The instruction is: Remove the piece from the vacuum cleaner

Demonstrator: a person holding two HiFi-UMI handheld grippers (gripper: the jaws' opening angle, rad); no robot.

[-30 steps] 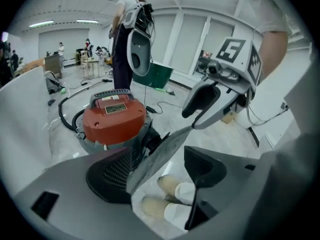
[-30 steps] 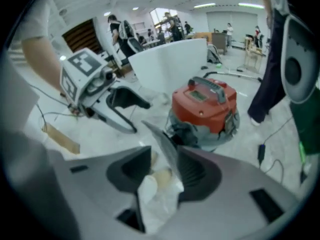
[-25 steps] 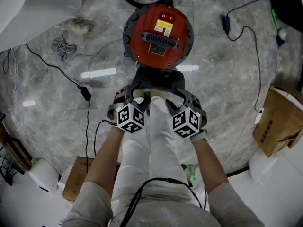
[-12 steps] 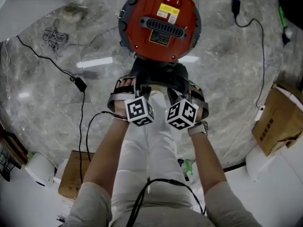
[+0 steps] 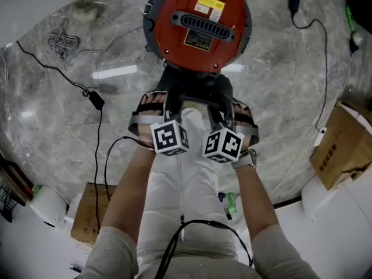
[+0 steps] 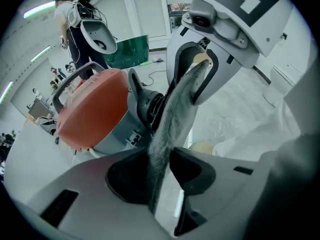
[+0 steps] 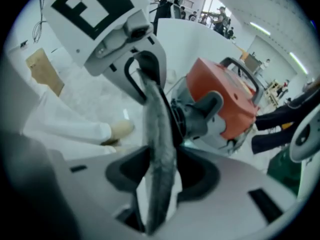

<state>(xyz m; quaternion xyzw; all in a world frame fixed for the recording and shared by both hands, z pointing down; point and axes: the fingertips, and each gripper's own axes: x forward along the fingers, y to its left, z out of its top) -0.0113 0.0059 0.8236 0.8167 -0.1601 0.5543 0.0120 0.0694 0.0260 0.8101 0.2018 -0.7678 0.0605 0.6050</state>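
The red-topped vacuum cleaner stands on the marble floor, and shows too in the left gripper view and the right gripper view. At its near side a dark piece with a grey fabric flap sticks out. My left gripper and my right gripper face each other across it. Both sets of jaws are closing, with the grey flap between the pads and touching them.
Black cables trail over the floor at the left and upper right. Cardboard boxes sit at the right and lower left. White-trousered legs stand below the grippers. A person stands in the background.
Both grippers have moved forward to the vacuum cleaner's near side and drawn closer together. Their jaws have come in onto the grey flap.
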